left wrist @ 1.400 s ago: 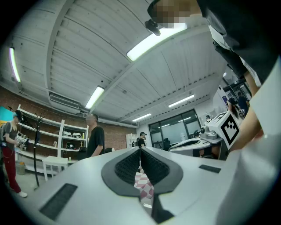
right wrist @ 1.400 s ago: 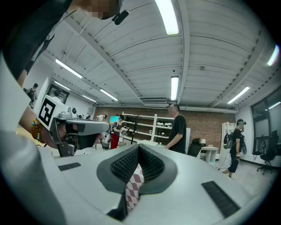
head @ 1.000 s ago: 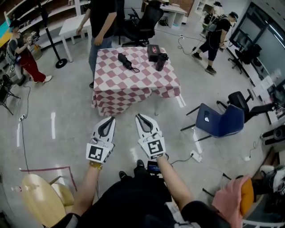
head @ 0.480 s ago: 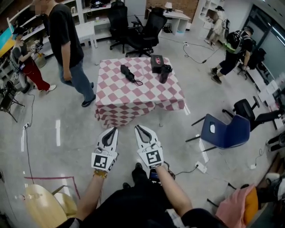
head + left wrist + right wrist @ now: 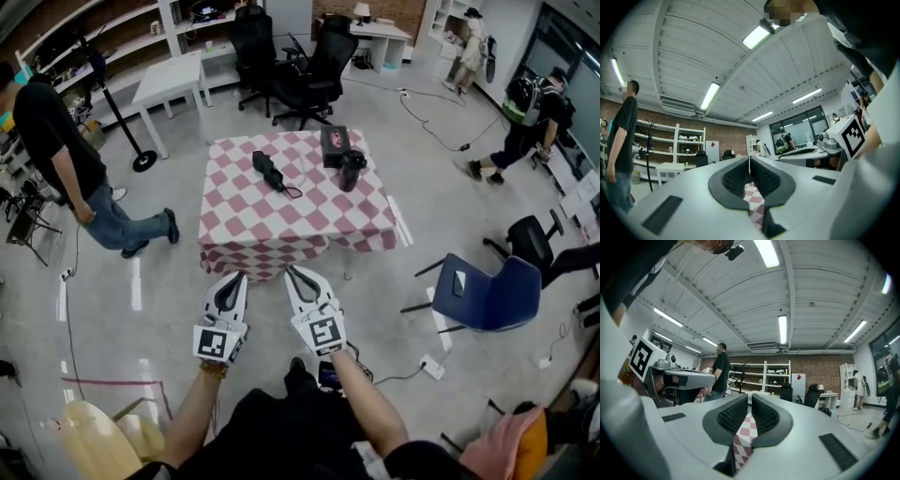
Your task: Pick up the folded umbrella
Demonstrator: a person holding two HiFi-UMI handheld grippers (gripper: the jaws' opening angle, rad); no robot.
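Note:
The folded black umbrella (image 5: 268, 171) lies on the far left part of a table covered with a red-and-white checked cloth (image 5: 281, 220). Both grippers are held level over the floor, short of the table's near edge and well apart from the umbrella. My left gripper (image 5: 233, 276) is shut with nothing in it, its tips meeting in the left gripper view (image 5: 749, 158). My right gripper (image 5: 292, 272) is likewise shut and empty (image 5: 750, 397). Only the checked cloth (image 5: 755, 200) (image 5: 742, 437) shows through the gap behind each pair of jaws; the umbrella is hidden in both gripper views.
A black box (image 5: 335, 145) and a dark cup (image 5: 352, 171) stand on the table's far right. A person in a black shirt (image 5: 66, 178) walks at the left. A blue chair (image 5: 487, 291) stands at the right, office chairs (image 5: 305, 66) behind the table, a wooden chair (image 5: 94, 441) near left.
The table has come nearer to both grippers. The person in black has walked from beside the table off to the left. Both grippers stay shut.

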